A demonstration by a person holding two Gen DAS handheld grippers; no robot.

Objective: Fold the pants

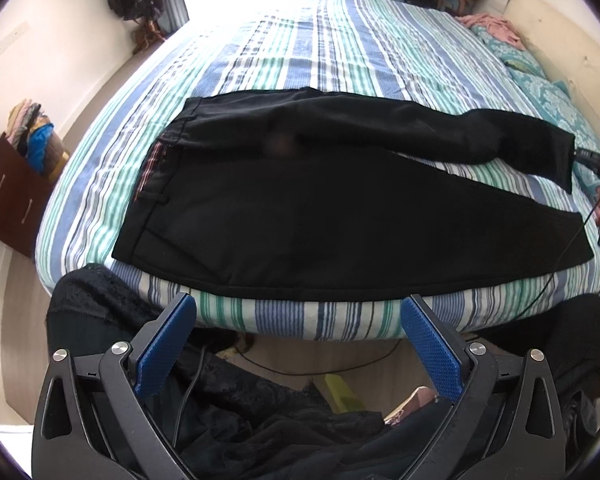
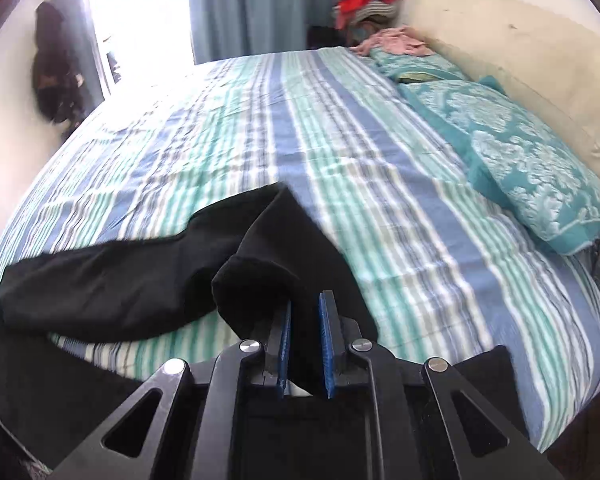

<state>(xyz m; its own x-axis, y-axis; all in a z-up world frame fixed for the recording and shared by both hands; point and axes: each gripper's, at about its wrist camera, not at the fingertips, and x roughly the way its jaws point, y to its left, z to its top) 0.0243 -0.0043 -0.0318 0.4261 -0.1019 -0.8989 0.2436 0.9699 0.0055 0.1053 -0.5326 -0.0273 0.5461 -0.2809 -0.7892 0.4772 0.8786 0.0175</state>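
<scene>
Black pants [image 1: 320, 208] lie spread on the striped bed [image 1: 320, 52], waistband to the left, two legs running right. My left gripper [image 1: 298, 312] is open and empty, held off the bed's near edge below the pants. My right gripper [image 2: 305, 308] is shut on the hem of the far pant leg [image 2: 260, 280] and lifts it off the bed; in the left wrist view it shows at the far right [image 1: 592, 160] at that leg's cuff. The near leg [image 2: 60, 380] lies along the bed's edge.
Teal patterned pillows [image 2: 532, 176] lie along the headboard [image 2: 520, 48] at the right. Pink clothes [image 2: 392, 42] sit at the far corner. A brown drawer unit [image 1: 8, 196] with clothes stands left of the bed. Dark fabric and a cable [image 1: 260, 412] lie under my left gripper.
</scene>
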